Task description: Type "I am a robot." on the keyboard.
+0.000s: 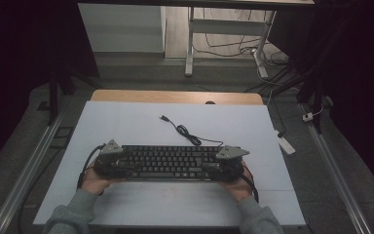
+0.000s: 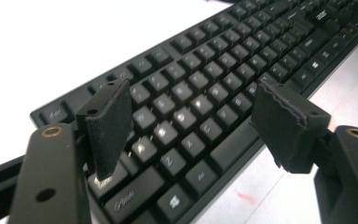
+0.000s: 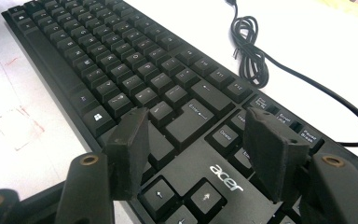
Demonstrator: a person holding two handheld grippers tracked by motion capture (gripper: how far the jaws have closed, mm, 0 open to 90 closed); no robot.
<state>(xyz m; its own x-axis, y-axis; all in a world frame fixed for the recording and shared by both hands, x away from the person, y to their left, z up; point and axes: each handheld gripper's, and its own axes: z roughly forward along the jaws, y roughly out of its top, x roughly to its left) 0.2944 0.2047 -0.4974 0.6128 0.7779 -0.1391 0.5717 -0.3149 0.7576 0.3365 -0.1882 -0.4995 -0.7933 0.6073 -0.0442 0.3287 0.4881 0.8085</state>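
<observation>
Hovering over the left end of the keyboard [image 1: 168,162], the left gripper [image 1: 108,155] has its jaws spread wide, nothing between them. Left hand [image 1: 93,181] behind it, grey sleeve [image 1: 73,214] below. In the left gripper view the left pad [image 2: 108,126] stands over the Shift and A keys, touching or just clear, cannot tell; the right pad [image 2: 284,126] hangs off the near edge above the white table [image 2: 51,37].

Keyboard lies flat between the two grippers, long side across. Its cable [image 1: 187,132] runs away from the far edge, beyond both grippers, coiled once, plug [image 1: 163,117] loose on the table.

Right gripper [image 1: 230,157] over the right end, jaws also apart and empty; in its own view they straddle the Enter and Delete keys just above the acer logo [image 3: 224,177]. Right hand [image 1: 240,185] behind it
</observation>
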